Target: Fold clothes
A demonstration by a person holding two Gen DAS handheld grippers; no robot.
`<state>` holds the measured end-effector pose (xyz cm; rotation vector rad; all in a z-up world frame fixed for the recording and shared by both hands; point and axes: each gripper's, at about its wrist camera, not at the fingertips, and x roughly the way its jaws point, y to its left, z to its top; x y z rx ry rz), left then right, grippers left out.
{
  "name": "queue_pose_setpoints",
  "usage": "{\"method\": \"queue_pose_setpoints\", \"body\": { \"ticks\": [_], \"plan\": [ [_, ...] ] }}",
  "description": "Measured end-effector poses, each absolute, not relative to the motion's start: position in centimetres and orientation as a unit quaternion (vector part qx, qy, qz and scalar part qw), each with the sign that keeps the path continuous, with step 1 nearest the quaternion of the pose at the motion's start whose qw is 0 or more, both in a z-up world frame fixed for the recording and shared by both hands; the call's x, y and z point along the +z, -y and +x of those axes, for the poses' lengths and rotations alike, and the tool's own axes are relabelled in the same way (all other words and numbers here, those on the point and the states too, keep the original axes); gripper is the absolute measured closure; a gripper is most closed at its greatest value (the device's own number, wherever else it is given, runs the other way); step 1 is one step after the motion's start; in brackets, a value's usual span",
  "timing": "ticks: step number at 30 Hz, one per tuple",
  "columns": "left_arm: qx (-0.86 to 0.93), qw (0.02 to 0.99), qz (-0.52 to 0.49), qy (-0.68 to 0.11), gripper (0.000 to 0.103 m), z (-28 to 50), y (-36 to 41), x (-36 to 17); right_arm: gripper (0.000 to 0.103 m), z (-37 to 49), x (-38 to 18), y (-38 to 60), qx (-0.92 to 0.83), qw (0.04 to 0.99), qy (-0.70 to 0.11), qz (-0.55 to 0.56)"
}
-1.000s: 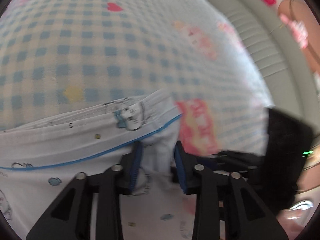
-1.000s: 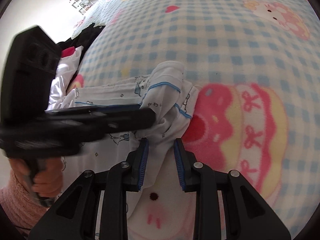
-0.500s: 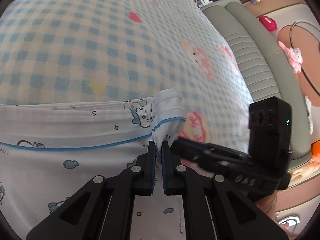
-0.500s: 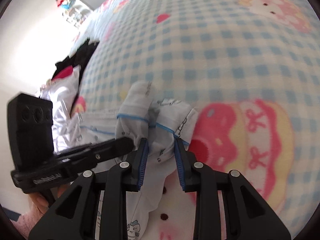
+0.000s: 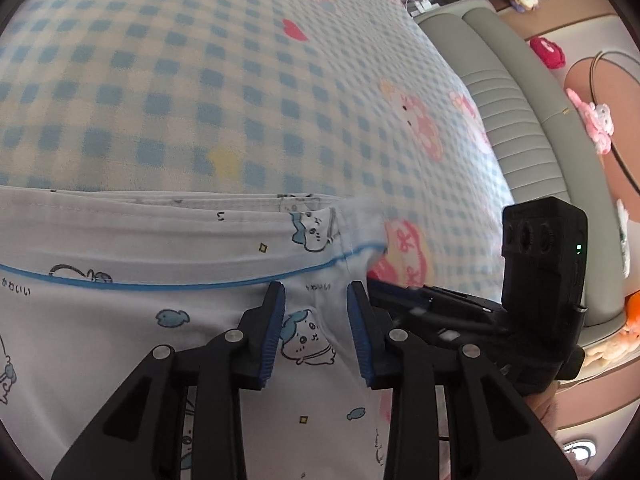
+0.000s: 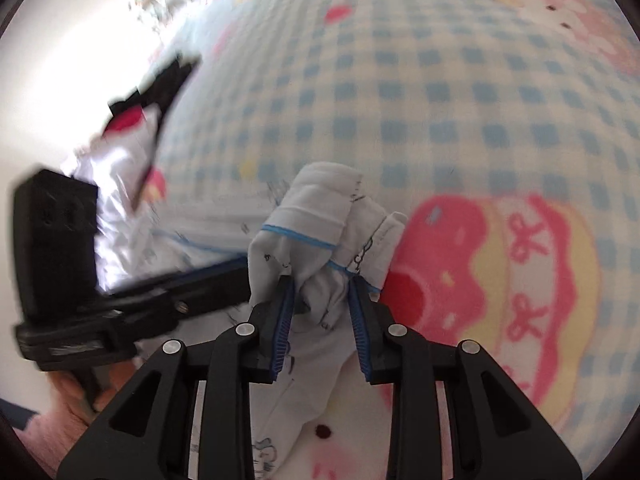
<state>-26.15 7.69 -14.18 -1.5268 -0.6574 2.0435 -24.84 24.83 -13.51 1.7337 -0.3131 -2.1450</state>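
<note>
A: Where is the white printed garment [image 5: 168, 280] found?

B: It is spread on the checked bed blanket [image 5: 208, 92].

A: And the tongs?

B: The left tongs [image 5: 316, 320] have just been opened, cloth lying unpressed between. A bunched corner is pinched by the right tongs [image 6: 322, 304].

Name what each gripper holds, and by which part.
The right gripper pinches the bunched, blue-piped corner of the white printed garment. The left gripper holds nothing: its jaws have just opened above the garment.

left gripper [image 5: 316, 300] just opening, right gripper [image 6: 322, 294] clamped
</note>
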Motion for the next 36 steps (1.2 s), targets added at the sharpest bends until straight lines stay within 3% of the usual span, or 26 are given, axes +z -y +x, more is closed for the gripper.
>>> {"method": "queue_pose_setpoints", "body": {
  "ticks": [8,13,18,22,28,33,36],
  "plan": [
    [0.757,0.241,-0.571,0.21,0.069,-26.2,-8.2,-14.5,0.077,-22.9,-14.3,-25.5,-0.77,0.105,0.011,0.629],
    [0.756,0.246,-0.571,0.203,0.069,-26.0,-8.2,-14.3,0.071,-22.1,-13.0,-26.6,-0.792,0.065,0.001,0.607],
    [0.749,0.251,-0.575,0.213,0.069,-26.0,-7.5,-14.5,0.067,-21.3,-10.4,-28.1,-0.813,0.078,0.069,0.573],
    [0.746,0.27,-0.562,0.235,0.067,-25.6,-6.9,-13.6,0.067,-21.0,-8.4,-28.7,-0.818,0.145,0.158,0.534],
    [0.773,0.263,-0.533,0.221,0.065,-23.6,-4.0,-11.2,0.066,-21.8,-6.5,-25.7,-0.838,0.151,0.105,0.514],
    [0.781,0.229,-0.533,0.231,0.065,-24.1,-0.4,-11.9,0.066,-24.1,-10.5,-25.4,-0.812,0.143,0.092,0.559],
    [0.796,0.168,-0.545,0.203,0.065,-24.4,1.4,-12.9,0.074,-24.5,-12.3,-26.8,-0.804,0.109,0.105,0.576]
  ]
}}
